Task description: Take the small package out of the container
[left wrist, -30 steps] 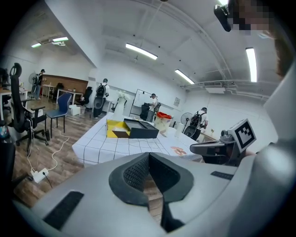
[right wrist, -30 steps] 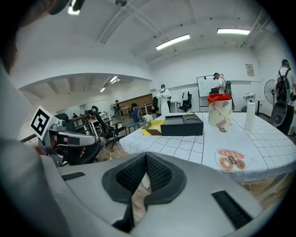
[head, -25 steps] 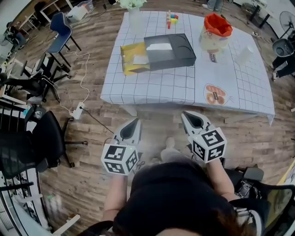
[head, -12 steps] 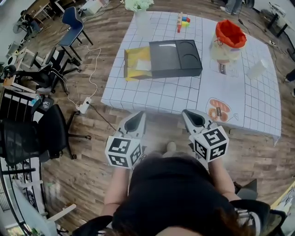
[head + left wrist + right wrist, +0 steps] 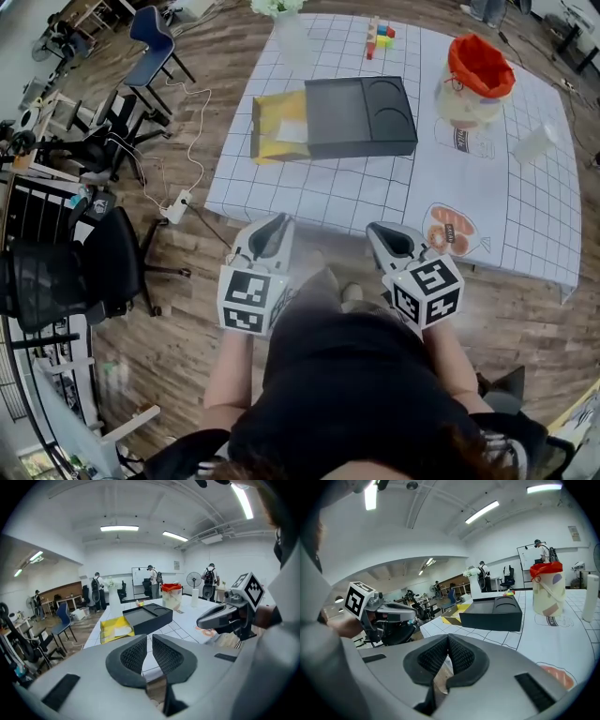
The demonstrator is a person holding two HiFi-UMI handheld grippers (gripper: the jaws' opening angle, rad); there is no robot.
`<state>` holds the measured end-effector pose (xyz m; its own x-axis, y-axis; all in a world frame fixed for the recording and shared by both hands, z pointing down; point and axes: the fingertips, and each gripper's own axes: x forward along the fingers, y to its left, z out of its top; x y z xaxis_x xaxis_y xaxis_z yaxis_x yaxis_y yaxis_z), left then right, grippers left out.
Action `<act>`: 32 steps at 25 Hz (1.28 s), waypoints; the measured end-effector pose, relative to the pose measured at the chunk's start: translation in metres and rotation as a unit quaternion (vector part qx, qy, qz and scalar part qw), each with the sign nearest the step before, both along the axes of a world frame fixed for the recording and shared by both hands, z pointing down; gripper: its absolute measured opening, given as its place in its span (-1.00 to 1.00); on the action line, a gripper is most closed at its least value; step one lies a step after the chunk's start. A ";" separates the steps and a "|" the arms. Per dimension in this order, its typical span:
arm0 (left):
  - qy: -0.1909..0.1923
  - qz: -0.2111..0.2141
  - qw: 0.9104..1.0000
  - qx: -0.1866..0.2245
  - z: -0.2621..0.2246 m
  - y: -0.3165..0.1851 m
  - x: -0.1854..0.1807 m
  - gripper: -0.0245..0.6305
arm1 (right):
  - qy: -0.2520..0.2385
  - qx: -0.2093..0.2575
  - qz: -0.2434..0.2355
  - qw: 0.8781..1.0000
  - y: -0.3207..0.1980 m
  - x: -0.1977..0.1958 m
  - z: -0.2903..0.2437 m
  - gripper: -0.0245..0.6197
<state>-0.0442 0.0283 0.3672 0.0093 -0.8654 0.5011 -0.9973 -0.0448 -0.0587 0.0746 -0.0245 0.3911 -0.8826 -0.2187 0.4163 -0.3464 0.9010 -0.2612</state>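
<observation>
A black tray-like container (image 5: 361,117) lies on the white gridded table (image 5: 309,192), also seen in the left gripper view (image 5: 149,617) and the right gripper view (image 5: 494,612). A flat yellow package (image 5: 278,127) with a white patch on it lies against the container's left side; I cannot tell if anything sits inside the container. My left gripper (image 5: 280,221) and right gripper (image 5: 376,229) hang side by side at the table's near edge, short of the container. Both are shut with nothing between them, as the left gripper (image 5: 147,637) and right gripper (image 5: 447,635) show close up.
On the table stand a pale bucket with an orange liner (image 5: 475,80), coloured blocks (image 5: 380,34), a white vase (image 5: 291,37), a clear cup (image 5: 531,146) and a printed plate picture (image 5: 448,230). Office chairs (image 5: 66,277) and a power strip with cable (image 5: 178,202) are on the floor at left.
The table has come closer: both grippers have moved forward from over the floor up to its near edge. Their jaws stay shut and empty.
</observation>
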 end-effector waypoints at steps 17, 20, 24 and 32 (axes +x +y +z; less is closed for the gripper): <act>-0.071 0.097 0.991 -0.055 0.025 -0.090 -0.088 -0.41 | 0.017 -0.022 0.032 0.999 -0.072 -0.079 0.005 -0.88; -0.105 0.122 0.984 -0.074 0.032 -0.103 -0.108 -0.41 | 0.025 -0.029 0.036 0.999 -0.083 -0.102 0.008 -0.88; -0.128 0.176 0.971 -0.098 0.045 -0.122 -0.124 -0.41 | 0.036 -0.037 0.050 0.997 -0.098 -0.127 0.011 -0.88; -0.140 0.283 0.940 -0.128 0.069 -0.164 -0.140 -0.43 | 0.058 -0.057 0.092 0.992 -0.126 -0.157 0.015 -0.88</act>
<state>-0.1844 -0.1358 0.4359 0.2687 -0.6129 0.7431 -0.7564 -0.6119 -0.2311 -0.0825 -0.1505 0.4063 -0.7767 -0.3164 0.5446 -0.5355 0.7870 -0.3064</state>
